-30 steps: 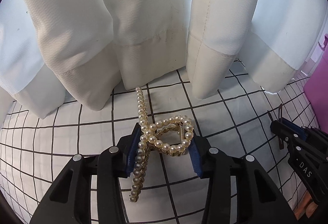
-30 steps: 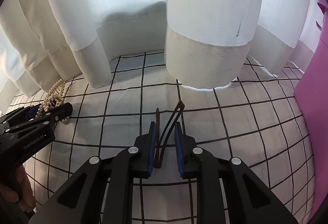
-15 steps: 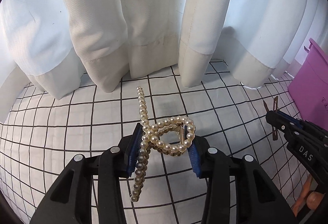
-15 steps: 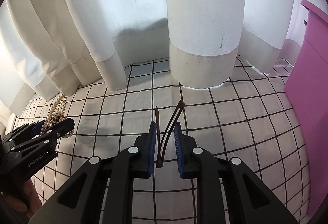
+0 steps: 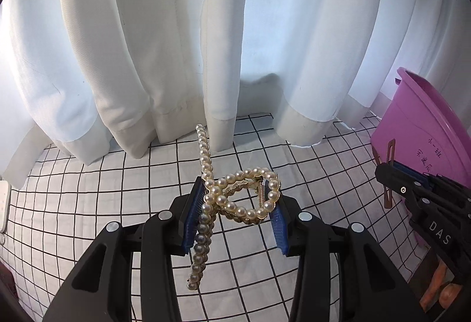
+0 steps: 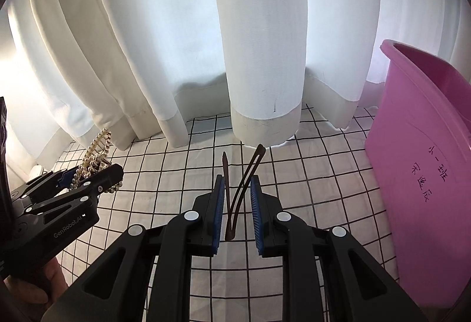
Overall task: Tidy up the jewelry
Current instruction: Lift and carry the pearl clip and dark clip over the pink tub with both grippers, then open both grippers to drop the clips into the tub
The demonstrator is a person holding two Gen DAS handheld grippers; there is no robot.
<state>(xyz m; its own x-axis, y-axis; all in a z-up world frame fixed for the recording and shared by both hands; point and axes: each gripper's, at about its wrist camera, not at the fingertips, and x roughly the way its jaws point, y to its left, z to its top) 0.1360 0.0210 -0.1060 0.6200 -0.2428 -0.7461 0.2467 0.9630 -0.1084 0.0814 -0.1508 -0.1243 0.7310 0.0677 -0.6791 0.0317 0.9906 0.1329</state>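
My left gripper is shut on a pearl hair claw clip with a gold frame and holds it above the checked cloth. The same clip shows in the right wrist view, at the left. My right gripper is shut on a thin brown hair clip, its two prongs splayed forward. That brown clip also shows in the left wrist view, at the right. A pink plastic bin stands at the right, close to my right gripper.
A white cloth with a black grid covers the surface. White curtains hang along the far edge and rest on the cloth. The pink bin also shows in the left wrist view, behind my right gripper.
Both grippers have risen and tilted up while keeping their clips. The curtains look farther off, and the pink bin has come more fully into both views.
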